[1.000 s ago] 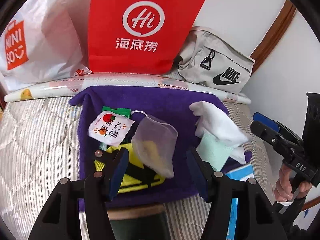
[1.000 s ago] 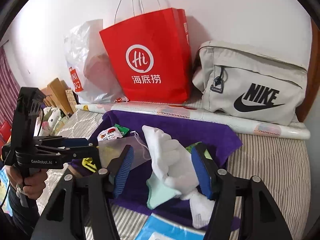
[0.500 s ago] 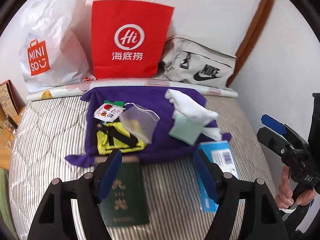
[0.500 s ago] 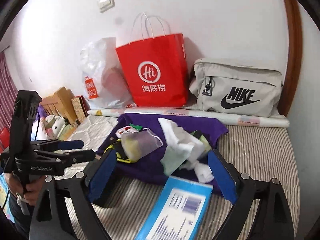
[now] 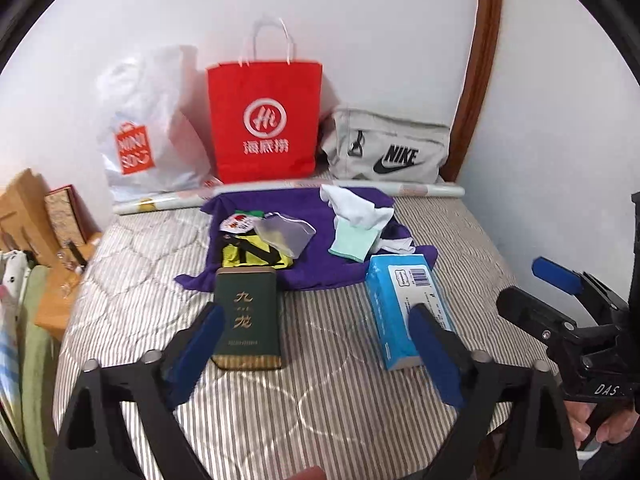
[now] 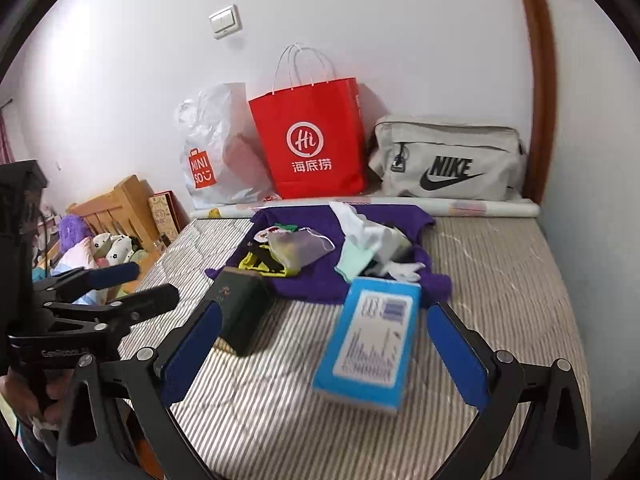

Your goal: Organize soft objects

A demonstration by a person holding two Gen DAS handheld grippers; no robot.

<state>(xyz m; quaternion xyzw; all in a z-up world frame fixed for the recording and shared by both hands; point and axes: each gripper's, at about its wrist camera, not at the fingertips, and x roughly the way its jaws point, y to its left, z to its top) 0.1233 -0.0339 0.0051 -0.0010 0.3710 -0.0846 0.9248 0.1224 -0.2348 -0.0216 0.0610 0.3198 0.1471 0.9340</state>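
Two tools, left (image 5: 312, 340) and right (image 6: 320, 348), spread wide, holding nothing.
Crumpled white socks (image 5: 354, 210) on the purple towel (image 5: 296, 204) at twelve o'clock look light and floppy; pinch a bunched fold.

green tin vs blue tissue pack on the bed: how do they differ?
The green tin is dark with gold characters; the blue tissue pack is light blue with a white barcode label. The tin lies toward the left gripper, the pack toward the right gripper. Both are box-shaped, lying flat at the purple cloth edge.

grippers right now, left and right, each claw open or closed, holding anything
Left gripper: open, claw empty, above the striped mattress.
Right gripper: open, claw empty, with the blue tissue pack lying on the mattress below it.
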